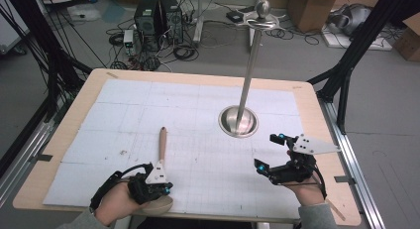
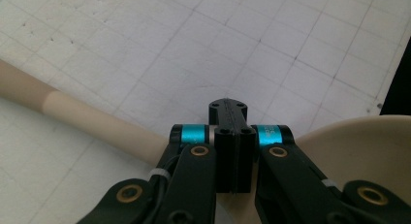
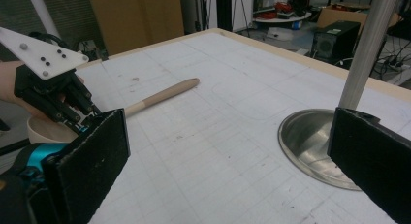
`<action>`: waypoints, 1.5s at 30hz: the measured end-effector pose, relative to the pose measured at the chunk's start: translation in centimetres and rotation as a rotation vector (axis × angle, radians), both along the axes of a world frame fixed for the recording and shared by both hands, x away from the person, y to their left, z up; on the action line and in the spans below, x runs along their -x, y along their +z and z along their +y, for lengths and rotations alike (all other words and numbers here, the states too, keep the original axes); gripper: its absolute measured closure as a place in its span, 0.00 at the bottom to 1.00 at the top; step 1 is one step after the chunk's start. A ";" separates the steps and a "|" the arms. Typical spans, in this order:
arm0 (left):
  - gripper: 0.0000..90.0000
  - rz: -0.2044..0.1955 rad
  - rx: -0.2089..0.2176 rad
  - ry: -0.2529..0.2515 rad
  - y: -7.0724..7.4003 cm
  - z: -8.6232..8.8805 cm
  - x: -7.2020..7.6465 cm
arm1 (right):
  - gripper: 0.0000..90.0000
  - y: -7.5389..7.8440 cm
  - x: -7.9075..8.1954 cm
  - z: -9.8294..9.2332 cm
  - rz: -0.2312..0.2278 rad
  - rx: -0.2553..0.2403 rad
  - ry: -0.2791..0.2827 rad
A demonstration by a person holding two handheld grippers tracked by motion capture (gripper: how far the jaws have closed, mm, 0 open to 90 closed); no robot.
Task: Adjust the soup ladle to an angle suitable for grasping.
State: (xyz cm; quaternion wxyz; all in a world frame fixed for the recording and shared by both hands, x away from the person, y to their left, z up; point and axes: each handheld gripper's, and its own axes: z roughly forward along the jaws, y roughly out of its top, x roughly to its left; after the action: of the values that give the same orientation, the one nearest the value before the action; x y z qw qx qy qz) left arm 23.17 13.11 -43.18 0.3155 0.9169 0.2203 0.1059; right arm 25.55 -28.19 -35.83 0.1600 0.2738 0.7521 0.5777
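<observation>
A wooden spoon (image 1: 162, 140) lies on the white gridded mat (image 1: 198, 105), handle pointing away, bowl at the near edge. My left gripper (image 1: 166, 189) sits over the spoon's neck, beside the bowl. In the left gripper view its jaws are pressed together with nothing between them, the handle (image 2: 97, 122) runs off to the left beneath them, and the bowl (image 2: 368, 151) shows at the right. My right gripper (image 1: 267, 151) hovers at the near right, jaws wide apart and empty. Its own view shows the black pads (image 3: 92, 156) framing the spoon (image 3: 160, 95) and the left gripper (image 3: 53, 93).
A metal stand with a round base (image 1: 238, 121) and tall pole (image 1: 250, 65) rises at the mat's centre right, just beyond my right gripper. Computers (image 1: 158, 16), cables and cardboard boxes (image 1: 309, 6) cover the floor behind the table. Black frame legs (image 1: 346, 65) flank it.
</observation>
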 end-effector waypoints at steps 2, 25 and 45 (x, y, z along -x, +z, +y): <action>1.00 0.007 -0.001 -0.001 0.0 0.1 -0.1 | 0.00 0.0 0.1 0.1 0.007 0.000 0.002; 1.00 0.064 -0.030 -0.051 0.5 3.8 -0.1 | 0.00 0.0 0.3 0.1 0.016 0.003 0.008; 1.00 0.068 -0.064 -0.007 0.7 7.4 -0.4 | 0.00 -0.1 0.2 0.5 0.016 0.012 0.017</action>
State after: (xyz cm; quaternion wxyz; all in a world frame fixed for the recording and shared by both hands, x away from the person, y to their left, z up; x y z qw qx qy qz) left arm 23.55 20.46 -42.53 0.2787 0.9304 0.2242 0.0804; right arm 25.40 -27.72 -35.94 0.1507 0.2710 0.7592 0.5723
